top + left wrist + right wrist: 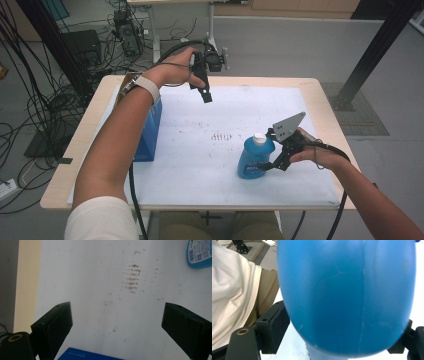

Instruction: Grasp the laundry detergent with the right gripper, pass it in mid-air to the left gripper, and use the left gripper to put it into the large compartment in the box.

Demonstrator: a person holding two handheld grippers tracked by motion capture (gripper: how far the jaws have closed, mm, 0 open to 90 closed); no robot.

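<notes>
We have the right gripper brought in from the side against the blue bottle, which stands upright on the white mat toward the near right part of the counter. In the right gripper view the 2 jaws sit on either flank of the bottle's rounded body, both meeting its surface, so we read them as closed on it. No earlier picture lets us say more than that. Coming in level and low on the body makes sense to us: the widest, firmest part is there, and a grip below the middle should keep the bottle from tipping when it is lifted.

The bottle's long axis runs vertically, base on the mat and white cap pointing straight up. Its label shows at the top right corner of the left gripper view.

The left gripper hangs in the air over the far left part of the mat, well apart from the bottle, its 2 jaws spread wide with nothing between them. We judge it is parked there to stay out of the way. A blue box stands under the left forearm near the counter's left edge.
</notes>
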